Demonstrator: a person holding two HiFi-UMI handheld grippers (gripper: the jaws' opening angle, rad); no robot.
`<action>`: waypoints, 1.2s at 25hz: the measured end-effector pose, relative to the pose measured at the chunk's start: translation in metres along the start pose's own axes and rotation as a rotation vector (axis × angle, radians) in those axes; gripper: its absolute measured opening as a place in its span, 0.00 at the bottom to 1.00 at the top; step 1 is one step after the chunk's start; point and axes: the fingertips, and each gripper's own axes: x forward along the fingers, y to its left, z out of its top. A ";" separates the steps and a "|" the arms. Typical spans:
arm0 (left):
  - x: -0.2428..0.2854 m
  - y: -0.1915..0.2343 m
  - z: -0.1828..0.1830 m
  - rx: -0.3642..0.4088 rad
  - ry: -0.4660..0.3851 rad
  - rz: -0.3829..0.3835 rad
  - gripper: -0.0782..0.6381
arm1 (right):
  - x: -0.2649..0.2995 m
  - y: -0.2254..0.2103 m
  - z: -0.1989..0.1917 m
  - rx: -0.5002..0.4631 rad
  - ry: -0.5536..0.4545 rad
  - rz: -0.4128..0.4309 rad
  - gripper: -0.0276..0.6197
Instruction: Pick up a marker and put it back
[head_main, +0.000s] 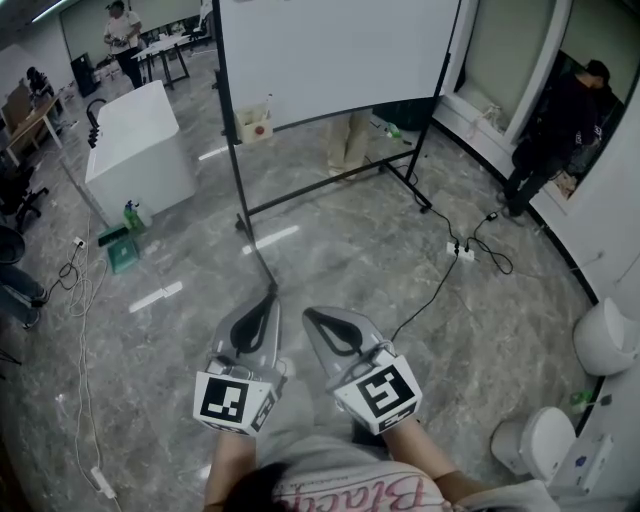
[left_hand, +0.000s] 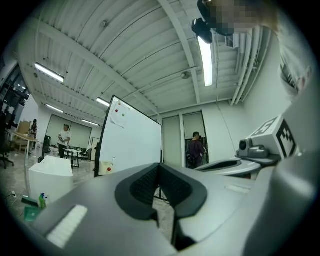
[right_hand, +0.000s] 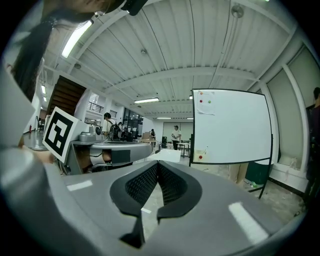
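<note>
A whiteboard (head_main: 330, 50) on a black wheeled stand faces me across the grey floor. A small box with a red dot (head_main: 257, 125) hangs at its lower left corner, and a thin white stick, perhaps a marker (head_main: 268, 101), rises from it. The board also shows in the left gripper view (left_hand: 132, 145) and the right gripper view (right_hand: 230, 125). My left gripper (head_main: 272, 296) and right gripper (head_main: 308, 313) are held side by side near my body, well short of the board. Both are shut and empty, pads together (left_hand: 159, 166) (right_hand: 158, 163).
The stand's long black foot (head_main: 262, 262) runs toward my grippers. A power strip and cables (head_main: 462, 250) lie on the floor at right. A white counter (head_main: 140, 150) and green bottles (head_main: 130, 215) stand at left. A person (head_main: 555, 130) stands at far right; white bins (head_main: 605, 335) are near.
</note>
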 end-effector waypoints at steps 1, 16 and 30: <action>0.008 0.007 0.000 0.001 -0.001 -0.002 0.11 | 0.009 -0.006 0.001 -0.001 -0.002 -0.001 0.05; 0.132 0.125 0.014 0.020 -0.026 -0.063 0.11 | 0.153 -0.093 0.033 0.006 -0.023 -0.054 0.05; 0.208 0.191 -0.006 -0.028 0.016 -0.082 0.11 | 0.239 -0.152 0.030 0.050 0.017 -0.071 0.05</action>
